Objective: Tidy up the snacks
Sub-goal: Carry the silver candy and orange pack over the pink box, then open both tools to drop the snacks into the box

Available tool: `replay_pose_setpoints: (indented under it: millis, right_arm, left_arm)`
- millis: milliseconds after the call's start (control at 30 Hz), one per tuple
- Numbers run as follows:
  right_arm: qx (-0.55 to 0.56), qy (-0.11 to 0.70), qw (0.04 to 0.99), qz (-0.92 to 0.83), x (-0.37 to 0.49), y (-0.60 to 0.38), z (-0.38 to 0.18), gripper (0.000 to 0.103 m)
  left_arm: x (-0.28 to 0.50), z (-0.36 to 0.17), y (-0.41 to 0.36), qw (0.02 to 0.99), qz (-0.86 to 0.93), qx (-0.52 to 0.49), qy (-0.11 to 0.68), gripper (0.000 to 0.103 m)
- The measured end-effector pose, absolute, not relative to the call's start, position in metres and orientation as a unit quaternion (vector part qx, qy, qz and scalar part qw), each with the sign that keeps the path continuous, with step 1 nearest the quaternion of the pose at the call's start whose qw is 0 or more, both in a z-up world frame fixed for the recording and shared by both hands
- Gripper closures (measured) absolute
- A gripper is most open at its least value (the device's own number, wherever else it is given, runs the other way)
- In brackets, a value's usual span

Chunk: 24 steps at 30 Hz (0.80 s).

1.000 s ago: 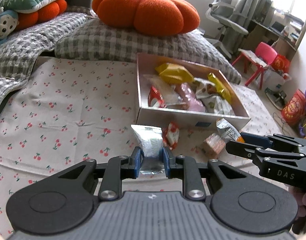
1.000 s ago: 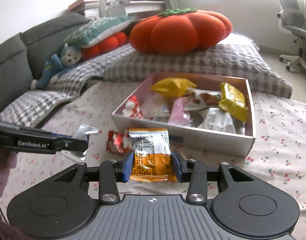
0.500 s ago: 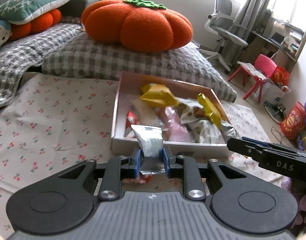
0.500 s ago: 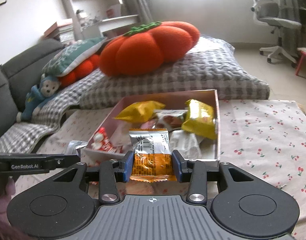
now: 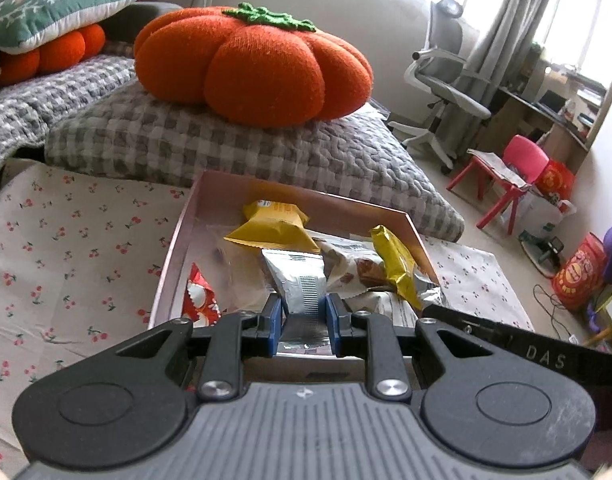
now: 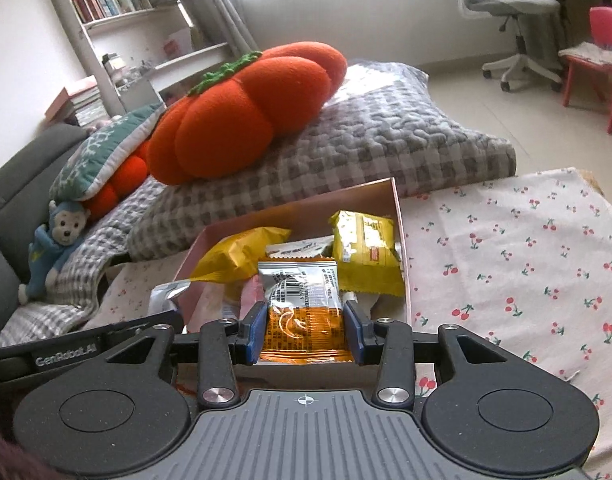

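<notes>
While the left gripper [image 5: 303, 322] pinches a silver packet [image 5: 299, 284] over the near edge of the box [image 5: 173, 248], the right gripper [image 6: 303, 330] is clamped on an orange packet [image 6: 301, 312] above that same edge, snacks heaped inside the box.

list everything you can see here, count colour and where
box: 1, pink, on the cherry-print cloth
silver packet: 1, silver, held over the box
orange packet: 1, orange and silver, held over the box's near edge
yellow packets: 2, yellow, in the box
red-and-white packet: 1, box's left side
pumpkin cushion: 1, orange, on the checked grey quilt
monkey toy: 1, blue, on the sofa
office chair: 1, grey, background
small chair: 1, red
left hand-held gripper: black, shut on the silver packet
right hand-held gripper: black, shut on the orange packet
</notes>
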State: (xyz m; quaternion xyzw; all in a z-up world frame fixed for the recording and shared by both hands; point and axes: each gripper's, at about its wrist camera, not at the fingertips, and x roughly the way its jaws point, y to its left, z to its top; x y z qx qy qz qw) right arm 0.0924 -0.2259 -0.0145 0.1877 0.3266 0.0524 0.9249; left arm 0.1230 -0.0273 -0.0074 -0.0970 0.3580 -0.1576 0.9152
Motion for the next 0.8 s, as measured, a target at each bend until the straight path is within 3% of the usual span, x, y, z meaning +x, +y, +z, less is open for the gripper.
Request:
replay_pose_setpoints:
  millis: [800]
  right_arm:
    - [0.171,0.341,0.924,0.021,0.101,-0.225,-0.031,0.062]
  left_arm:
    - [0.136,-0.032,-0.029,0.913,-0.136,-0.076,0.376,0.082]
